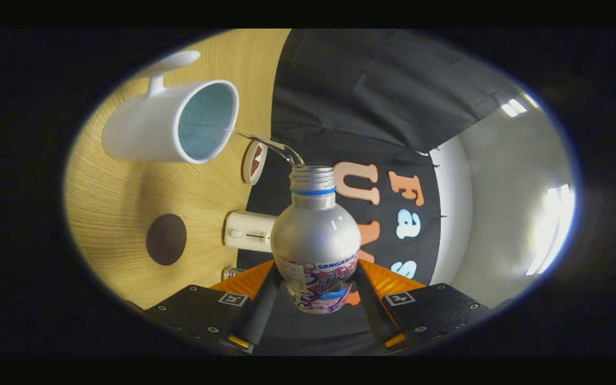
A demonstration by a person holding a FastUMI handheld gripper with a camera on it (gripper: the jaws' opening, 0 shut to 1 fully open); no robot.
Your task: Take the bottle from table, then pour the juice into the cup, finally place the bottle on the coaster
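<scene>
Tongs (316,291) clamp bottle (316,240) between fingers, pouring into cup (171,124).

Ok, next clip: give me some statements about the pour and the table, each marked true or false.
1. The gripper has its jaws shut on the bottle. True.
2. The bottle's cap is still on. False: the neck is open and a clear stream runs from it.
3. The stream reaches the white cup. True.
4. The bottle stands on the dark round coaster. False: the coaster lies bare on the wooden table.
</scene>
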